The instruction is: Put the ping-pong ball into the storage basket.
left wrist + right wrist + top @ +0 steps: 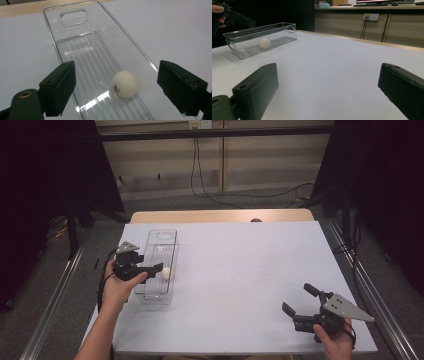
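Note:
A clear plastic bin (pixel 151 245) lies lengthwise at the table's left. One white ball (pixel 166 273) rests inside it near the right wall, toward the near end. My left gripper (pixel 156 269) hovers over the bin's near half, open, with the ball (pixel 125 83) on the ribbed floor between and below its jaws (pixel 115 72). Nothing is held. My right gripper (pixel 296 296) is low over the table's near right corner, open and empty. In the right gripper view (pixel 327 75) the bin (pixel 279 31) and ball (pixel 264 43) lie far off at the upper left.
The white table top (pixel 240 265) stretches bare between the bin and the right gripper. A wooden strip (pixel 220 216) runs along the far edge with a small dark object (pixel 256 220) on it. Metal rails flank both sides. The bin's far wall has a handle cutout (pixel 73 18).

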The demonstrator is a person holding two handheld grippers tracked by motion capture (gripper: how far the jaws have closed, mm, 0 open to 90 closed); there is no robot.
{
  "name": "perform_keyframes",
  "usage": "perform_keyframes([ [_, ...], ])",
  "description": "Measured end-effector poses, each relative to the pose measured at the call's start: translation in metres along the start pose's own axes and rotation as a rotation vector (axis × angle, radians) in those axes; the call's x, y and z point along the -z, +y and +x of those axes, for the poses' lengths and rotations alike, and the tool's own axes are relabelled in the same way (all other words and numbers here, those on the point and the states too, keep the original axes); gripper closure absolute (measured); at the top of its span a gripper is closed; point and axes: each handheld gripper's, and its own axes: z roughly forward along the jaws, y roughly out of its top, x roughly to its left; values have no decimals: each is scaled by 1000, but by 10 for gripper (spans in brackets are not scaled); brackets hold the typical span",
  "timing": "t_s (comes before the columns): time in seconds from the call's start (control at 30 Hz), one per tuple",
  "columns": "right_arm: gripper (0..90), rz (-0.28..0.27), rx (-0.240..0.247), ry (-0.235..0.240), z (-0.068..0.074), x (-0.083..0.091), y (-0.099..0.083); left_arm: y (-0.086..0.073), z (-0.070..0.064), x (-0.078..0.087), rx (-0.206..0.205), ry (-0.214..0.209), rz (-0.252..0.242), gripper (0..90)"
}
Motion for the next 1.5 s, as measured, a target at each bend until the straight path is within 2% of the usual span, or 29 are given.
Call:
perform_keyframes([
  [0.27, 24, 0, -1, -1, 0, 0, 0, -4, 0, 6, -2, -5, -43, 100],
  [0.33, 24, 0, -1, -2, 0, 1, 0, -6, -1, 8, 8, -3, -55, 96],
  [0.4, 24, -2, 1, -4, 0, 1, 0, -7, 0, 10, -3, -3, -63, 92],
  [0.43, 24, -2, 2, -4, 0, 1, 0, -7, -1, 11, 6, -9, -72, 90],
  [0.47, 24, -2, 2, -5, 0, 1, 0, -8, 0, 13, -5, -6, -66, 88],
  [0.63, 24, -1, 3, -3, 0, 1, 0, -11, 1, 17, -7, -14, -84, 80],
  [0.67, 24, -2, 3, -3, 0, 1, 0, -11, 0, 17, 5, -14, -93, 79],
  [0.77, 24, -6, -2, -9, 0, 1, 0, -12, 0, 19, -6, -16, -96, 73],
  [0.8, 24, -4, -1, -7, 0, 1, 0, -13, 0, 19, 2, -16, -110, 73],
  [1.07, 24, -5, -2, -7, 0, 1, 0, -18, 1, 25, -8, -17, -122, 57],
  [1.1, 24, -6, 1, -7, 0, 1, 0, -19, 1, 26, -7, -7, -125, 57],
  [1.5, 24, -7, 8, -6, -1, 1, 0, -28, 3, 35, 2, -15, -168, 51],
])
